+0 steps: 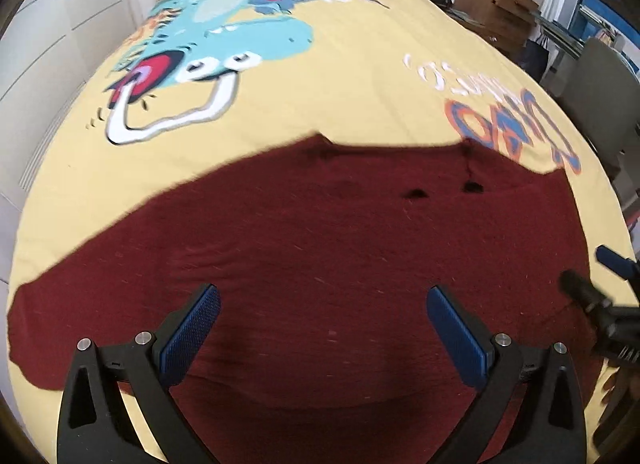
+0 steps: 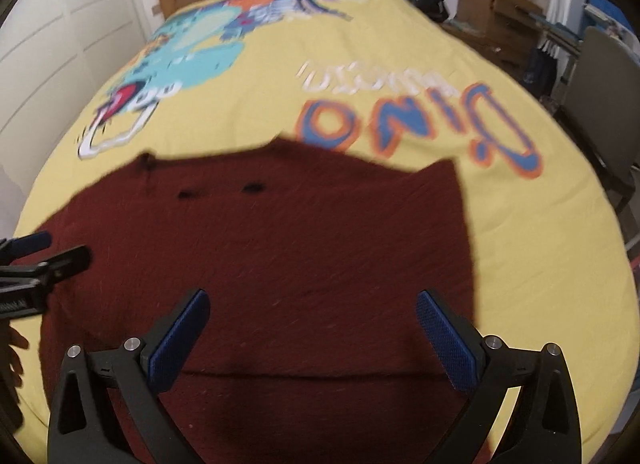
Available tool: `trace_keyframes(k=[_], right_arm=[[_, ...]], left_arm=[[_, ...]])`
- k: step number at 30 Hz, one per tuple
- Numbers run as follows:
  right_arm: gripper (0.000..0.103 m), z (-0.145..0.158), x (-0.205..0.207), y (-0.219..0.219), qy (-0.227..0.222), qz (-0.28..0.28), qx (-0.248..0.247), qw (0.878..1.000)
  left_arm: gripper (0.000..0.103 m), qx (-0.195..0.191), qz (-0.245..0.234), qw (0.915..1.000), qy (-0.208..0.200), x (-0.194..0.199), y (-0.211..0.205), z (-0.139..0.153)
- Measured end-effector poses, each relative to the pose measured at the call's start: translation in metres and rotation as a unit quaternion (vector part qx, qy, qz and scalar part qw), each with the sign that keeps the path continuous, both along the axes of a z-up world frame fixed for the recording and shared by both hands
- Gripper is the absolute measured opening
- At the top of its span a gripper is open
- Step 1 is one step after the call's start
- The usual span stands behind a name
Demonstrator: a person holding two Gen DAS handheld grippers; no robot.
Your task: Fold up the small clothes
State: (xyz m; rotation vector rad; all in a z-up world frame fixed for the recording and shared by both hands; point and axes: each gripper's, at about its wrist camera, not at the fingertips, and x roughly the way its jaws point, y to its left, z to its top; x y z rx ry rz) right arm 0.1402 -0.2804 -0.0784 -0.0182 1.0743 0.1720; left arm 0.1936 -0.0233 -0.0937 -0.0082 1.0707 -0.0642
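One maroon garment [image 1: 320,248] lies spread flat on the yellow bedspread [image 1: 340,84], near its front edge. Left gripper [image 1: 322,328] hovers above the cloth, fingers released and wide apart, holding nothing. Right gripper [image 2: 312,330] likewise: spread, empty, over the garment's right portion.
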Motion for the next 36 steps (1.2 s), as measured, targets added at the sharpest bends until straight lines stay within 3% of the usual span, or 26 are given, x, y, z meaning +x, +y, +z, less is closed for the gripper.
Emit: trace_keyframes(k=[6, 9, 18, 36], right_arm=[[0.103, -0.042, 0.006, 0.014, 0.035, 0.005, -0.032, 0.999], [0.103, -0.051, 0.003, 0.007, 0.030, 0.006, -0.041, 0.999], [0.103, -0.055, 0.005, -0.036, 0.031, -0.034, -0.015, 0.999], [0.103, -0.060, -0.005, -0.032, 0.018, -0.030, -0.016, 0.999]], left_arm=[[0.102, 0.027, 0.002, 0.9991, 0.032, 0.000, -0.007, -0.048], [0.102, 0.026, 0.009, 0.9989, 0.037, -0.004, 0.006, -0.061], [0.102, 0.028, 0.033, 0.9988, 0.025, -0.010, 0.039, -0.061], [0.102, 0.046, 0.047, 0.9972, 0.035, -0.017, 0.036, -0.067]])
